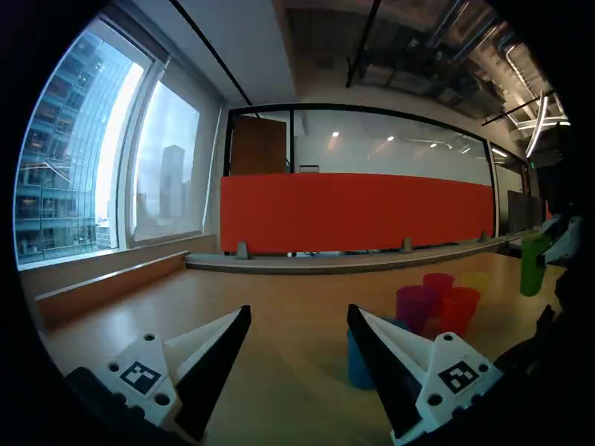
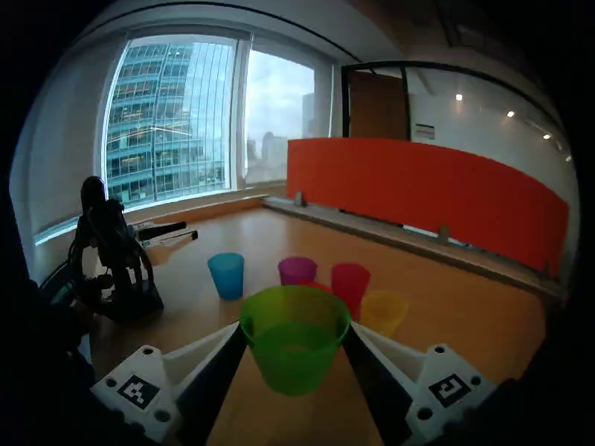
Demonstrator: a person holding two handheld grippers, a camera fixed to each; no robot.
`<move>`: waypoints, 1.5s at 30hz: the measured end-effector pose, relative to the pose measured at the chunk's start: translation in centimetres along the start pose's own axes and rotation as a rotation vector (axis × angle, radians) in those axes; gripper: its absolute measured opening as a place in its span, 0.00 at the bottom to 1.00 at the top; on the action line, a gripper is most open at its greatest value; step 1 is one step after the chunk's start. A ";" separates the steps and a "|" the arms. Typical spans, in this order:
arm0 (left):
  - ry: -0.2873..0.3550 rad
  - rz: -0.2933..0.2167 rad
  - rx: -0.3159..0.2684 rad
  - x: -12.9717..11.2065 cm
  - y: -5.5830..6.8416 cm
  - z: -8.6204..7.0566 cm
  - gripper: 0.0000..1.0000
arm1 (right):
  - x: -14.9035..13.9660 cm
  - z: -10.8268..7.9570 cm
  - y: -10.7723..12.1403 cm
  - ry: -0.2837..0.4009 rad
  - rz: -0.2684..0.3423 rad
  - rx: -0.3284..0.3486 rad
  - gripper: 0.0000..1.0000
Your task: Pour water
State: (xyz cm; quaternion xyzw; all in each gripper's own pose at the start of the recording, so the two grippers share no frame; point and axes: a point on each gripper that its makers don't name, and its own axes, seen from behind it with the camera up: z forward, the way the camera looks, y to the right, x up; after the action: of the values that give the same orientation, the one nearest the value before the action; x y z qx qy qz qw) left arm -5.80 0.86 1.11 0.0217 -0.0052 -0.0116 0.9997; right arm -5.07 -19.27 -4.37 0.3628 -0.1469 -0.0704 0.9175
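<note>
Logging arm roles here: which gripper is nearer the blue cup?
Left. The left gripper hovers open just before the blue cup, which peeks beside one finger. The right gripper, holding the green cup, sits farther back.

Open table (image 1: 245, 290) ahead and left of left tongs (image 1: 297, 308). Blue cup (image 1: 357, 368) just beyond one finger; purple cup (image 1: 413, 306), red cup (image 1: 457, 308) and yellow cup (image 1: 476, 281) bunched beyond, narrow gaps. Orange partition (image 1: 357, 212) walling far edge.
</note>
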 end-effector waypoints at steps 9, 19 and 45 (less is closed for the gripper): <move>0.000 0.000 0.000 0.0 0.0 0.1 0.96 | -4.1 1.0 -0.4 -0.143 0.005 0.037 0.90; 0.000 0.000 0.000 0.0 -0.1 0.2 0.96 | -7.5 1.6 -0.7 -0.268 -0.017 0.057 0.90; 0.000 0.000 0.000 0.0 -0.1 0.2 0.96 | -9.6 1.0 -0.6 -0.311 -0.024 0.053 0.92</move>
State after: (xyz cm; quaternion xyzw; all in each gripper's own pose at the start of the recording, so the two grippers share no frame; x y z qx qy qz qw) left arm -5.84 0.75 1.29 0.0215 -0.0051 -0.0116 0.9997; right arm -14.49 -18.11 -6.19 0.3735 -0.2847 -0.1328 0.8728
